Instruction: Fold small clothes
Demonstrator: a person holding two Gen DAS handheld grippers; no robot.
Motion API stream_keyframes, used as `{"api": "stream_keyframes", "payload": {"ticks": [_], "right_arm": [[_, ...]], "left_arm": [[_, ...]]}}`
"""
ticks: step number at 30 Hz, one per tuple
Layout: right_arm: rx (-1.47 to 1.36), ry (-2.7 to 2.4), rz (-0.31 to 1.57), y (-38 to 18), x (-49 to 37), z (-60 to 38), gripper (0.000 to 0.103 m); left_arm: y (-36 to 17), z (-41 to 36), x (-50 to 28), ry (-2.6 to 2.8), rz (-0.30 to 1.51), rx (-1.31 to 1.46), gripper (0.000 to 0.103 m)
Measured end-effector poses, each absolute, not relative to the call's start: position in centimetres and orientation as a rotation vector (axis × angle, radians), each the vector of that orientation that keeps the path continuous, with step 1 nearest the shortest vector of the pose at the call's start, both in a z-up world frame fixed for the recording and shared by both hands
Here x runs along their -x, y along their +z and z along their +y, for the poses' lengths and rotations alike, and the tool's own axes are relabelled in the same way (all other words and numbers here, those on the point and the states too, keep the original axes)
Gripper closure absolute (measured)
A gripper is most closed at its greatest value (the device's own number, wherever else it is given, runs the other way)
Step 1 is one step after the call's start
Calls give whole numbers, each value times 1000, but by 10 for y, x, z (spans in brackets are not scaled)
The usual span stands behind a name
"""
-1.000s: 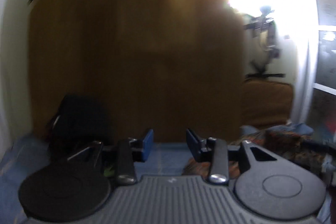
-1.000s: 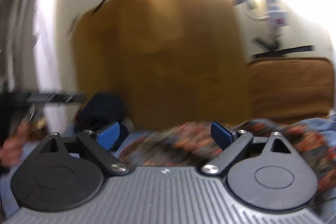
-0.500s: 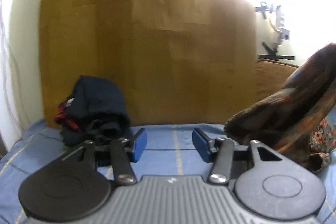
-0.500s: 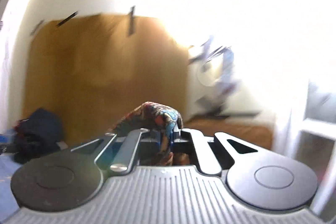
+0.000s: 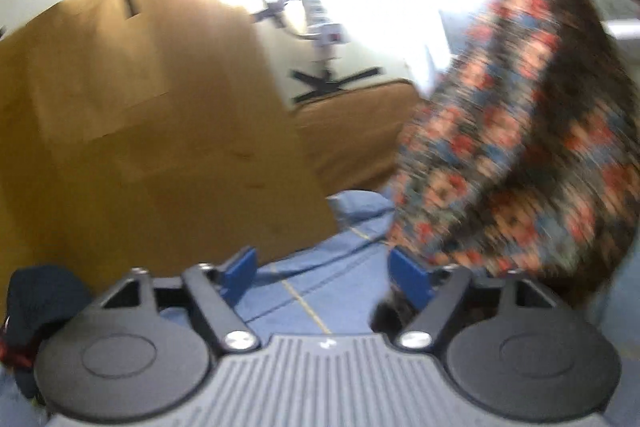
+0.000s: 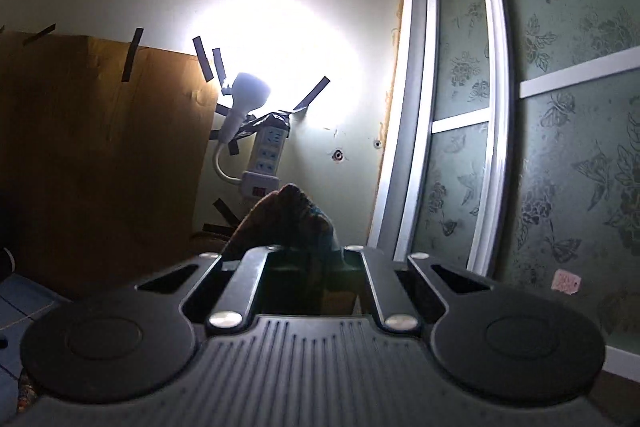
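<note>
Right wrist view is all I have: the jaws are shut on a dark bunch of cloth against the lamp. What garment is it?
Observer: In the left wrist view it is a dark floral-print garment with red and blue flowers, hanging at the right.
Operator: Is it lifted clear?
Observer: Its lower edge hangs just above the blue bedsheet; whether it touches, I cannot tell.
Operator: And the left gripper?
Observer: The left gripper has its jaws opening, nothing between them; the hem hangs beside its right blue pad.
Operator: Other clothes?
Observer: A dark navy pile of clothes lies at the far left.

One floral garment (image 5: 516, 131), one dark clothes pile (image 5: 36, 303), two grippers, one power strip (image 6: 266, 157), one lamp (image 6: 244, 99).
</note>
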State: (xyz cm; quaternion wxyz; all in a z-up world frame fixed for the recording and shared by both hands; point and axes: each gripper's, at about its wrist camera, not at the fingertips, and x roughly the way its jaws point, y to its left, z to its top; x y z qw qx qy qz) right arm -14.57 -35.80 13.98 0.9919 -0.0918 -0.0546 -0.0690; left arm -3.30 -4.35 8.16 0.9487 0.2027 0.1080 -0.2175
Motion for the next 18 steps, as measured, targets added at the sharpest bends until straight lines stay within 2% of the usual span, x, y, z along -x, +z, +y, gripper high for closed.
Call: {"api": "stream_keyframes", "payload": {"ticks": [1,2,3,6,13,14,15,16,17,18], "right_arm": [[175,-140,-106,137,147,-360,93],[167,-139,-103,136,145,-362,93],[161,-139,-101,135,143,-363,93],[143,-137,-106,132,139,-363,93],[117,-135,-109,130,142,-359,93],[116,-136,-108,130,144,-359,93],[112,-139,-106,129,146,-358,93],[108,-139,-105,130,147,-358,93],[104,-142,-105,130,149,-357,93],[104,-140,-106,130,150,-357,93]], "left_arm": [[76,-45,38,-461,215,-441,13],[69,-48,44,-480,217,-477,5],[62,-51,49,-498,219,-512,3],[44,-64,58,-527,224,-618,4],[30,-105,46,-547,159,-752,14],[27,-110,43,-559,151,-782,24],[24,-117,37,-566,159,-812,43],[20,-124,30,-568,184,-832,54],[21,-127,23,-554,197,-830,78],[24,-128,17,-525,202,-808,89]]}}
